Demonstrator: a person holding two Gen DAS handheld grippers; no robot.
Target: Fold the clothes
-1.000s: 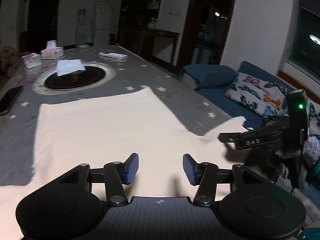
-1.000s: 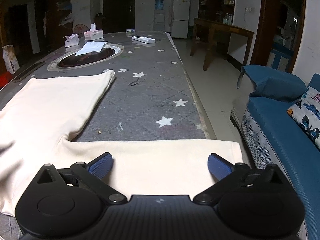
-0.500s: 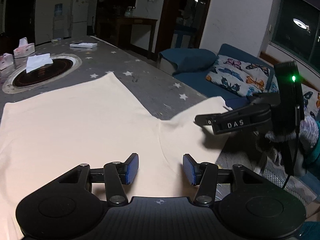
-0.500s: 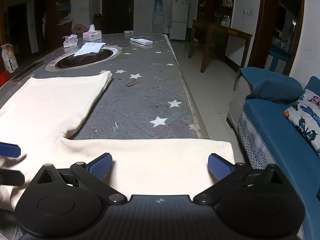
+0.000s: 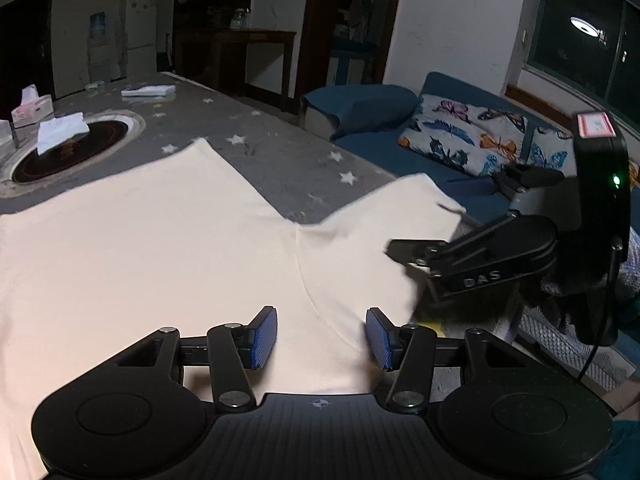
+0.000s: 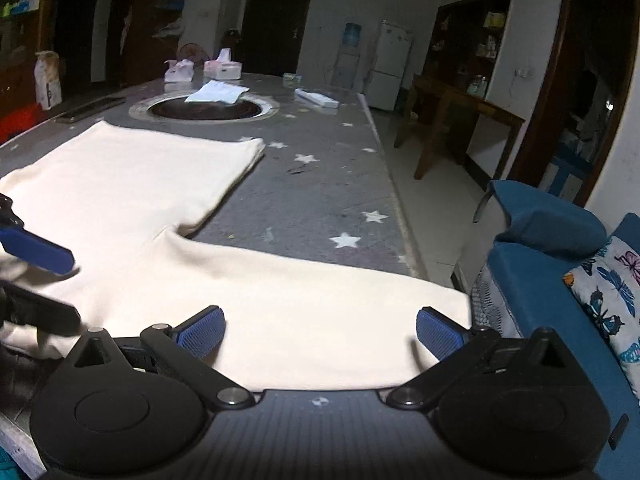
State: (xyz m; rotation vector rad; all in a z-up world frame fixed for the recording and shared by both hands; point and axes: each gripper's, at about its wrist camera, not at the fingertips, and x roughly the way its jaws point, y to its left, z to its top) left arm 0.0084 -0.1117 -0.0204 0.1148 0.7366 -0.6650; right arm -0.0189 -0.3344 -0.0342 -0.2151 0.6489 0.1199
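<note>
Dim room, blue sofa (image 5: 384,148) (butterfly cushions (image 5: 460,136))

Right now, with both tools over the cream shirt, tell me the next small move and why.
Probably lower the right tool and close it on the sleeve: its jaws stand wide open above the flat sleeve, and nothing is gripped yet.

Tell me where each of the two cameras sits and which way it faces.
Left wrist: on the left hand-held gripper, looking down along its open fingers at the cream garment on the star-patterned table; the right hand-held gripper's side shows.
Right wrist: on the right hand-held gripper, fingers wide open over the garment's sleeve; the left gripper's blue pad shows.
Shared: the garment, the table, the blue sofa.
</note>
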